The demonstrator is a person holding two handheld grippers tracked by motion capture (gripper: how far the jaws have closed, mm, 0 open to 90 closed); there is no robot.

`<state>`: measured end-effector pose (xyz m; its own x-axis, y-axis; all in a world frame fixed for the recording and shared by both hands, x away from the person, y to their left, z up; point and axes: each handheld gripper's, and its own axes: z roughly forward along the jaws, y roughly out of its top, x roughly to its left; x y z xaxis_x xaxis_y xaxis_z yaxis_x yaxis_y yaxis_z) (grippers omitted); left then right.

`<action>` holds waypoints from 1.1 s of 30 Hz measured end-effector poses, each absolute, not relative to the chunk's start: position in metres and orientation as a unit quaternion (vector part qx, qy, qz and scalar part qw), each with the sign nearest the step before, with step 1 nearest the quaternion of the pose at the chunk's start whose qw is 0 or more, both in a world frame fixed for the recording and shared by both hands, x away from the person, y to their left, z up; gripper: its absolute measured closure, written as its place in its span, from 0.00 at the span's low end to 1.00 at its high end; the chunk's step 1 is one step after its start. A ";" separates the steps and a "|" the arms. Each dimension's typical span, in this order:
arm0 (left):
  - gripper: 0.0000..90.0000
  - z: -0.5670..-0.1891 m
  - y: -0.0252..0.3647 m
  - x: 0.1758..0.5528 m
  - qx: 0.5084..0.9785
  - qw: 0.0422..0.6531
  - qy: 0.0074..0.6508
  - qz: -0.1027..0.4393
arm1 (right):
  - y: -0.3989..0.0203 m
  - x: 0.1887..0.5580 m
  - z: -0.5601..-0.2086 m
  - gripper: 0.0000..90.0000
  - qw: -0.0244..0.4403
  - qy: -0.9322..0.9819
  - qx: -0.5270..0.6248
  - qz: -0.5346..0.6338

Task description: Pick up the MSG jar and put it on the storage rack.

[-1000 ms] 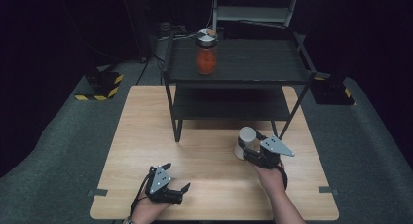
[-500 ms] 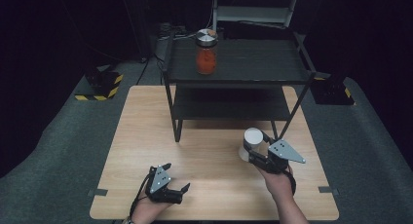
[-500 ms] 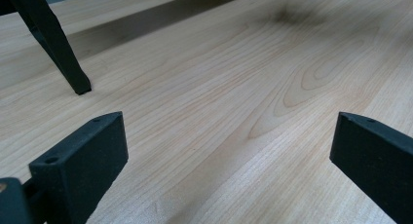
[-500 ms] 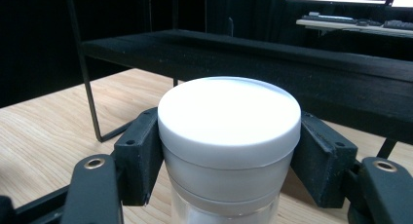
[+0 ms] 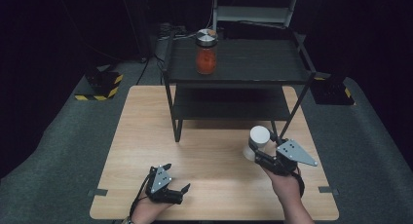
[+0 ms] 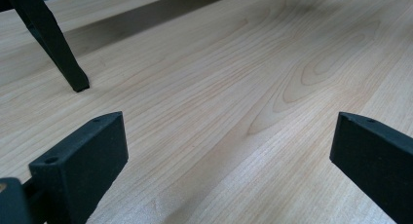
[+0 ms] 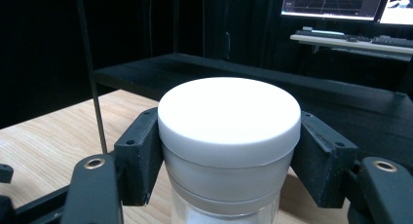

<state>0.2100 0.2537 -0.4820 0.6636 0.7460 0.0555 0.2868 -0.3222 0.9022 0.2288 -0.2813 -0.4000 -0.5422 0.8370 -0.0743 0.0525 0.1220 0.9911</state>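
Observation:
My right gripper (image 5: pixel 259 152) is shut on a clear jar with a white lid (image 5: pixel 258 137), held upright above the wooden table (image 5: pixel 214 156) at the right, just in front of the black shelf rack (image 5: pixel 238 68). In the right gripper view both pads (image 7: pixel 141 153) press the jar (image 7: pixel 229 136) just under its lid. An orange-filled jar with a metal lid (image 5: pixel 206 52) stands on the rack's top shelf at the left. Near the table's front edge my left gripper (image 5: pixel 176 177) rests open, and the left gripper view has bare wood between its jaws (image 6: pixel 229 151).
The rack's lower shelf (image 5: pixel 229 104) is bare and dark. One black rack leg (image 6: pixel 53 44) stands ahead of the left gripper. A yellow-and-black striped block (image 5: pixel 100 85) lies on the grey floor at the left. Monitors (image 7: pixel 341 2) glow behind the rack.
The right gripper has lifted the white-lidded jar and carried it a little to the right. The left gripper has stayed where it was.

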 end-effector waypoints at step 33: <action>0.01 -0.481 0.255 0.211 0.780 0.476 0.332 0.232 | -0.288 0.216 -0.332 0.37 0.366 0.651 0.310 0.588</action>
<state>0.2108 0.2549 -0.4806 0.6711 0.7399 0.0463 0.2973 -0.3259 0.8974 0.2162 -0.2877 -0.3319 -0.5392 0.8347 -0.1116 -0.0271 0.1153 0.9930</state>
